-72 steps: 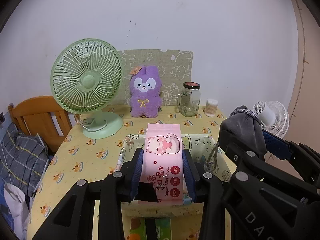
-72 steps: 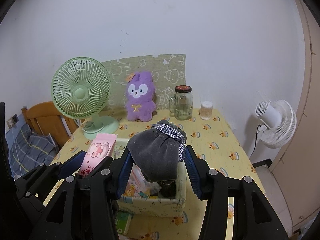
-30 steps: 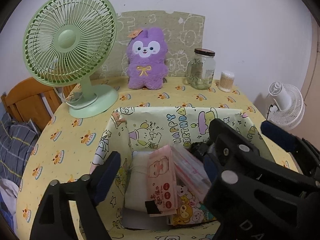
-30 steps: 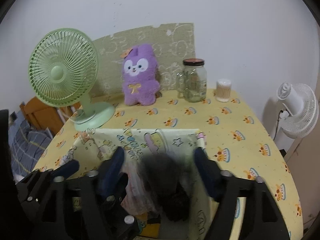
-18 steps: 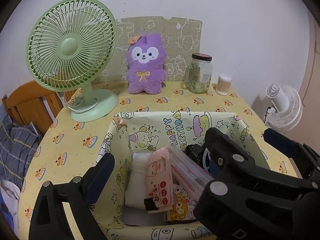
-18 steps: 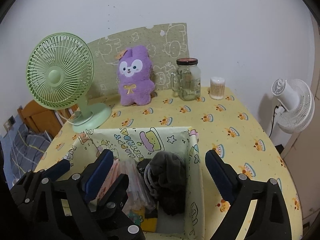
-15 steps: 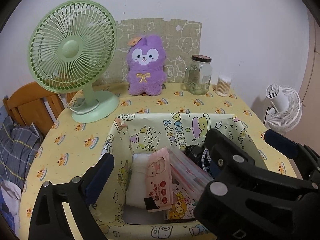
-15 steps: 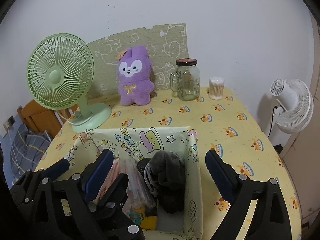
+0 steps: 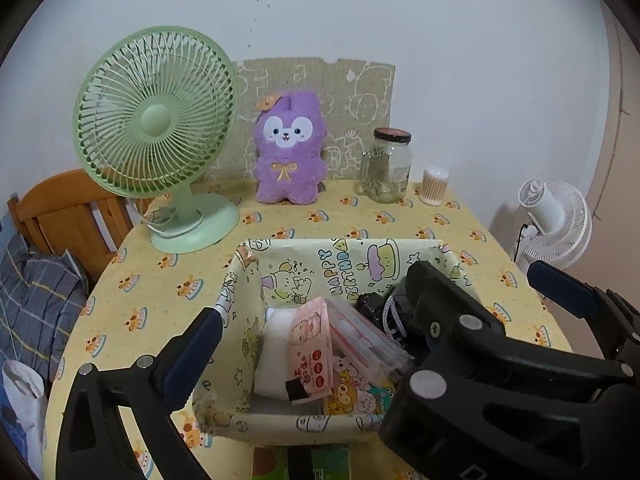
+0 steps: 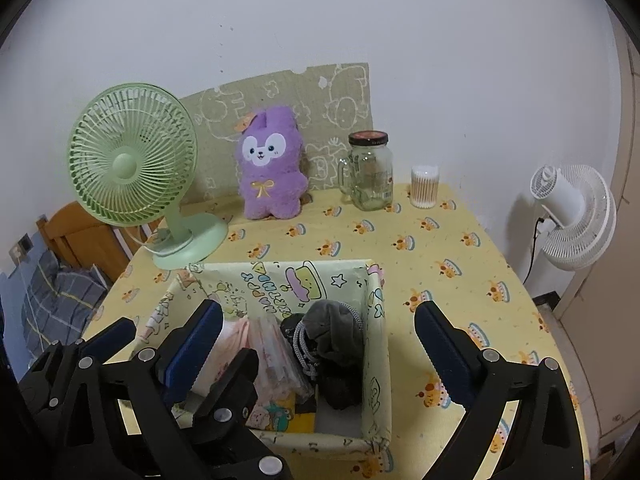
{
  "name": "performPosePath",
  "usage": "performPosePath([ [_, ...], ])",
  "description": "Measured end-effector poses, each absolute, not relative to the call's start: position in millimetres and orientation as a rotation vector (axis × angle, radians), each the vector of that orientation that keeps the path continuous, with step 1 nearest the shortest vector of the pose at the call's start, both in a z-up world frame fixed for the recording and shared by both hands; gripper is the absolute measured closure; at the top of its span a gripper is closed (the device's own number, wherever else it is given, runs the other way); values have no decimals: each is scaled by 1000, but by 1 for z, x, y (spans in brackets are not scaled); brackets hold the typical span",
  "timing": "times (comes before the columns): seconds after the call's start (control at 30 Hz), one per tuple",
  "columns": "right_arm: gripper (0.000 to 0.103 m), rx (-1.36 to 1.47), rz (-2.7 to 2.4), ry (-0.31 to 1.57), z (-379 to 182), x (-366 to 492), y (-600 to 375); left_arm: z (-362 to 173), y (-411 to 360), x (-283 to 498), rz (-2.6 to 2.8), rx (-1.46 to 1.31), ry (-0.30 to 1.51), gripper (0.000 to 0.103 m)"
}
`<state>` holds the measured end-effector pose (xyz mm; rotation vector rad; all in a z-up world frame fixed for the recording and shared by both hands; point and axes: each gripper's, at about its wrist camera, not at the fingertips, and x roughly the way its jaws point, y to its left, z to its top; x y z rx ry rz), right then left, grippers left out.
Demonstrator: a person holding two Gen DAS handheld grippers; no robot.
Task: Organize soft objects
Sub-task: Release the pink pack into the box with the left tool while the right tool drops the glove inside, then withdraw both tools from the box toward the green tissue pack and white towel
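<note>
Both grippers are above the near end of the fabric storage box (image 10: 376, 344), both empty. Left gripper (image 9: 316, 312): jaws spread wide and opening, nothing between the pads; only its left finger (image 9: 192, 356) shows clearly in the left wrist view, since the right gripper's body covers the other side. Right gripper (image 10: 320, 344): jaws wide and opening too, pads clear of everything, straddling the right half of the box from above. Box sits on the round table with the yellow cartoon-print cloth (image 10: 440, 248), printed lining facing in. Contents: pink wet-wipes pack (image 9: 312, 348) lying tilted over a white folded item (image 9: 276, 352), a clear zip pouch with red edging (image 9: 364, 340) just right of it, and a grey drawstring pouch (image 10: 332, 328) slumped against the right wall with its cord (image 10: 300, 344) hanging on the left side. A colourful cartoon-print item (image 9: 352, 396) lies at the bottom near the front wall. Purple plush (image 10: 272, 168) stands upright at the back of the table against a green printed board (image 10: 288, 120), well apart from the box. Green desk fan (image 10: 132, 168) to its left, glass jar (image 10: 370, 172) and cotton-swab tub (image 10: 425, 186) to its right. White fan (image 10: 572, 216) stands off the table on the right.
</note>
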<state>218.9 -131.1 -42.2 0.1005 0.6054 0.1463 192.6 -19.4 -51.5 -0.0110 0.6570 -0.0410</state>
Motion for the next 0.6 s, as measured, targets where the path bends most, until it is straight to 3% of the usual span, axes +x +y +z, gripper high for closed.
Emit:
performPosePath([
  [0.6, 3, 97, 130, 577, -23, 170, -136, -31, -22, 148, -67, -7, 622, 0],
])
